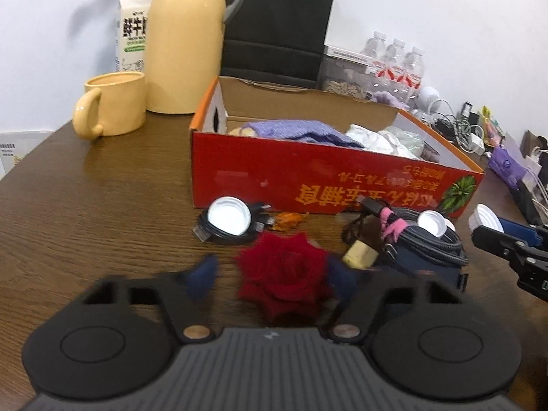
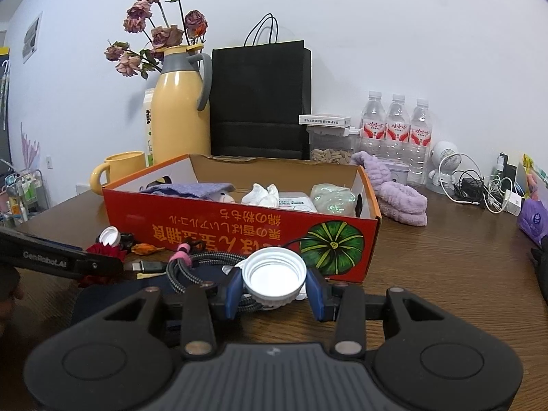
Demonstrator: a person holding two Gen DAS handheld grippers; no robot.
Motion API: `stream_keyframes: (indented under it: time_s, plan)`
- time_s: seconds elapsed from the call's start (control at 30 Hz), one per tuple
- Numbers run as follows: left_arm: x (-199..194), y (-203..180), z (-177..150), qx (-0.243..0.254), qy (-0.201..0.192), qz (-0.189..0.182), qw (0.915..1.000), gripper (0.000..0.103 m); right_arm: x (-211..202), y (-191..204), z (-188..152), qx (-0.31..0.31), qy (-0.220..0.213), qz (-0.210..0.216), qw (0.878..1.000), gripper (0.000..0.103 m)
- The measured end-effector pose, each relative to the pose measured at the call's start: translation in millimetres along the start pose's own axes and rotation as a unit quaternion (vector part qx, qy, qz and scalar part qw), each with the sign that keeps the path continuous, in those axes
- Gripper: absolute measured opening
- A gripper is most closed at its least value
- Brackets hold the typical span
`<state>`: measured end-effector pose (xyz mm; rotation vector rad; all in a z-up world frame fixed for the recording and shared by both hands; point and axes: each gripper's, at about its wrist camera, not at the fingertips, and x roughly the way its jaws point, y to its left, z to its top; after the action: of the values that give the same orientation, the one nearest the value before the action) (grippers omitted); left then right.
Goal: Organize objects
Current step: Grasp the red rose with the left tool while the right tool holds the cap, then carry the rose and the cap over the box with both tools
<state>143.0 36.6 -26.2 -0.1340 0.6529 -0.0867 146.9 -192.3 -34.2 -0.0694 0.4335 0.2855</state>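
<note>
A dark red rose head (image 1: 284, 274) lies on the brown table (image 1: 102, 205), between the blue pads of my left gripper (image 1: 275, 275). A strip of table shows between the left pad (image 1: 207, 274) and the petals, so its jaws stand open around the flower. My right gripper (image 2: 274, 282) is shut on a white bottle cap (image 2: 274, 274), held with its hollow side up in front of the red cardboard box (image 2: 239, 229). The left wrist view shows that cap (image 1: 486, 217) at its right edge. The box (image 1: 308, 188) holds a purple cloth, white tissue and a greenish bundle.
In front of the box lie a black cable coil with a white cap (image 1: 227, 217), an orange dried scrap (image 1: 287, 221), a braided cable (image 1: 431, 243) bearing another cap (image 1: 432, 222), and a small brown bottle (image 1: 359, 257). Yellow mug (image 1: 113, 106), thermos (image 1: 185, 41), black bag (image 2: 260, 102) and water bottles (image 2: 397, 126) stand behind.
</note>
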Motion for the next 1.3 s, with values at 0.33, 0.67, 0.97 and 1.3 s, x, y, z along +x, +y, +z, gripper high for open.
stream_keyframes:
  time_s: [0.33,0.67,0.97,1.3]
  plan:
    - [-6.3,-0.6,-1.3,-0.005,-0.02,-0.002,0.9998,0.049,1.8,0.5,-1.2,-0.002,-0.001,-0.003,1.0,0.039]
    - [-15.0,-0.7,0.5,-0.007,-0.044,0.003,0.999,0.049,-1.4,2.0,0.7,-0.01,-0.019,-0.009,1.0,0.039]
    - [-30.5,-18.4,41.3,-0.007,-0.097,-0.015,0.9952,0.05,6.5,8.9,42.5,-0.016,-0.075,-0.006,0.997,0.039]
    - [2.3,-41.9,103.8,-0.022,-0.119,0.004,0.9926,0.05,45.6,12.7,89.8,0.003,-0.09,-0.021,0.996,0.039]
